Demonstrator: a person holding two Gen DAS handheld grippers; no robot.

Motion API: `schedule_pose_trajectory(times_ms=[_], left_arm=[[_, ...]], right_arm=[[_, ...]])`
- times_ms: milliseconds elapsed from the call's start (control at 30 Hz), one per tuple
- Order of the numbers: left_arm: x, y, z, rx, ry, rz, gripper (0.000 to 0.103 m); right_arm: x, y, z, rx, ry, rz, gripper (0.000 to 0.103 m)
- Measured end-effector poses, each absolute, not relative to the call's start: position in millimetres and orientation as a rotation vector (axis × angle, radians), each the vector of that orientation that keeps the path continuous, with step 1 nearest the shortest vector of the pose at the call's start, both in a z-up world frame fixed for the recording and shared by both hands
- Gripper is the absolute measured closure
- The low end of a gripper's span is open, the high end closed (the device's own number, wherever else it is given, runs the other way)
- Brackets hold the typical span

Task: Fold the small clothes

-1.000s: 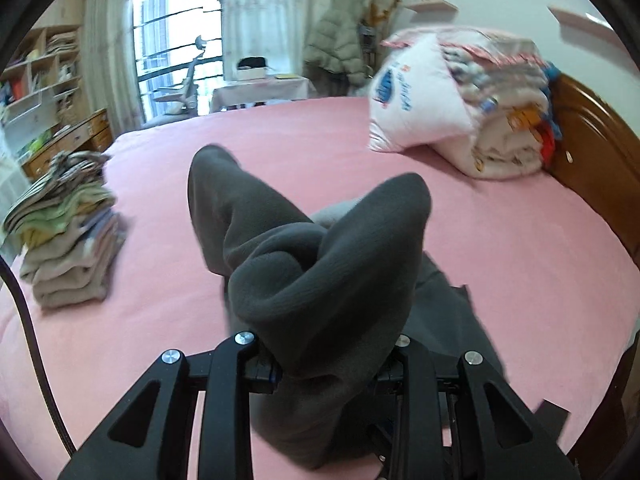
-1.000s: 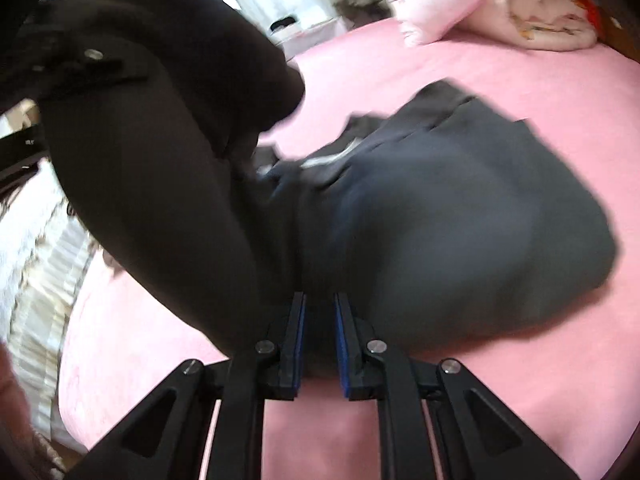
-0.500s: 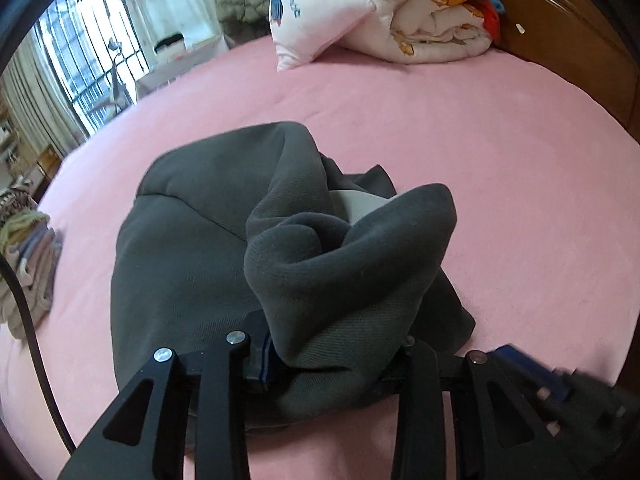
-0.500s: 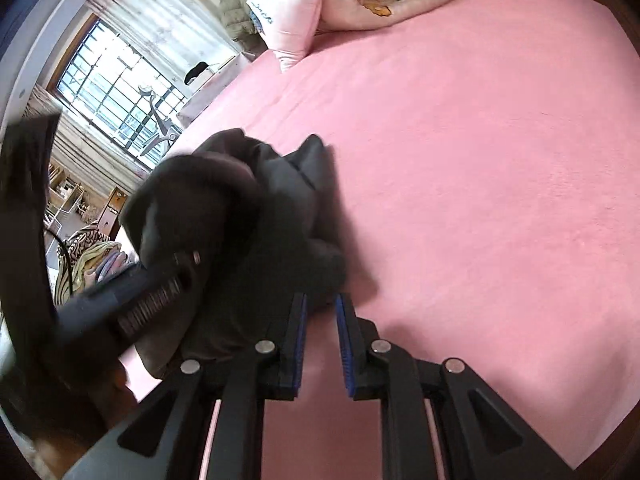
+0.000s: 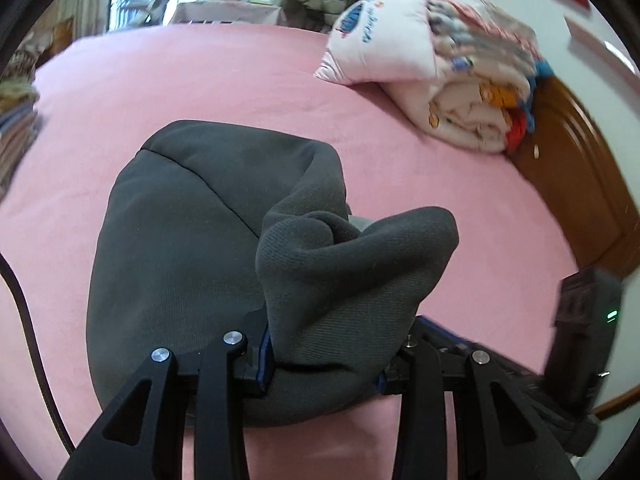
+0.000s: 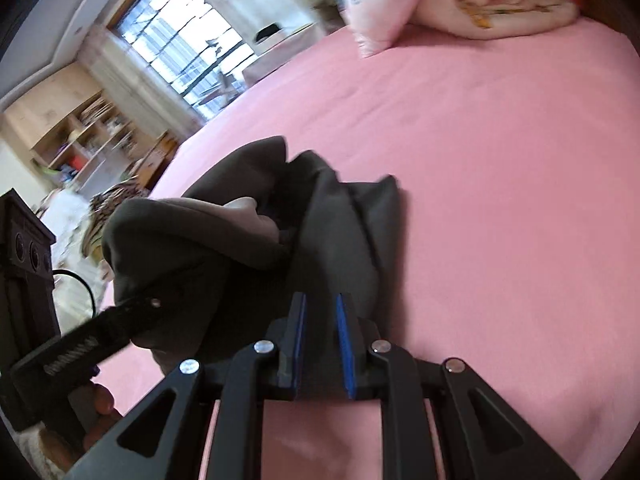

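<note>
A dark grey garment [image 5: 180,248] lies spread on the pink bed [image 5: 200,80], one end bunched up in a thick fold. My left gripper [image 5: 324,364] is shut on that bunched fold, low over the bed. In the right wrist view the garment [image 6: 344,216] lies left of centre, and a thin edge of it runs between the blue pads [image 6: 300,340] of my right gripper [image 6: 322,344], which is shut on it. The left gripper [image 6: 80,344] shows there at the lower left, held by a hand [image 6: 100,404].
A pink pillow [image 5: 384,40] and a folded patterned quilt [image 5: 480,108] sit by the wooden headboard [image 5: 580,184]. A stack of folded clothes [image 5: 16,128] lies at the bed's left edge. Window [image 6: 180,52] and shelves [image 6: 72,128] stand beyond the bed.
The garment hung lifted and bunched before; it has come down and now lies spread on the bed. Both grippers moved lower and sideways with it, still holding fabric.
</note>
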State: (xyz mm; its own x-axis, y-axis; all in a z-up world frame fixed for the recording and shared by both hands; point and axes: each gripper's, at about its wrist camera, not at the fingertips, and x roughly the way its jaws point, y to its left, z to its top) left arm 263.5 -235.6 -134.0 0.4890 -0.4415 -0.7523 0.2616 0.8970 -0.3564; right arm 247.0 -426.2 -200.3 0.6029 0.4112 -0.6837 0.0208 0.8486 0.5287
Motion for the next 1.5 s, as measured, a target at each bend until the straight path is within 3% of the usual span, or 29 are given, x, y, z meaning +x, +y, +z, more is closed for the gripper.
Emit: schedule_pose_trajectory(times_ms=[100, 133, 200, 267, 533, 633, 867, 1033, 1100, 1200, 1267, 1333, 1500], left_arm=[[282, -229, -129, -0.265, 0.987, -0.425, 0.069], [290, -228, -128, -0.279, 0.989, -0.423, 0.069], [296, -227, -127, -0.3, 0.994, -0.422, 0.069], [297, -229, -129, -0.309, 0.999, -0.422, 0.069], [307, -225, -127, -0.32, 0.989, -0.404, 0.068], [311, -219, -129, -0.361, 1.012, -0.424, 0.068], [305, -246, -138, -0.268, 1.001, -0.457, 0.067], [295, -272, -148, -0.181, 0.983, -0.51, 0.066], [291, -283, -155, -0.118, 0.977, -0.511, 0.064], [282, -298, -167, -0.023, 0.976, -0.523, 0.047], [274, -311, -174, 0.068, 0.957, -0.535, 0.028], [265, -322, -176, 0.152, 0.937, -0.545, 0.019], [251, -314, -164, 0.134, 0.917, -0.598, 0.017]], right_arm=[[258, -420, -201, 0.549, 0.909, 0.322, 0.084], [259, -417, -200, 0.551, 0.905, 0.338, 0.08], [262, -412, -200, 0.55, 0.895, 0.355, 0.062], [270, -407, -202, 0.56, 0.896, 0.365, 0.057], [328, -379, -223, 0.501, 0.962, 0.371, 0.057], [346, -382, -219, 0.429, 0.94, 0.289, 0.071], [365, -401, -200, 0.353, 0.883, 0.195, 0.078], [350, -410, -196, 0.167, 0.798, 0.14, 0.078], [348, -416, -203, 0.111, 0.803, 0.124, 0.07], [342, -423, -216, 0.065, 0.852, 0.117, 0.056], [336, -428, -221, 0.072, 0.895, 0.121, 0.054], [326, -435, -226, 0.076, 0.922, 0.091, 0.054], [308, -474, -228, 0.272, 0.992, 0.113, 0.054]])
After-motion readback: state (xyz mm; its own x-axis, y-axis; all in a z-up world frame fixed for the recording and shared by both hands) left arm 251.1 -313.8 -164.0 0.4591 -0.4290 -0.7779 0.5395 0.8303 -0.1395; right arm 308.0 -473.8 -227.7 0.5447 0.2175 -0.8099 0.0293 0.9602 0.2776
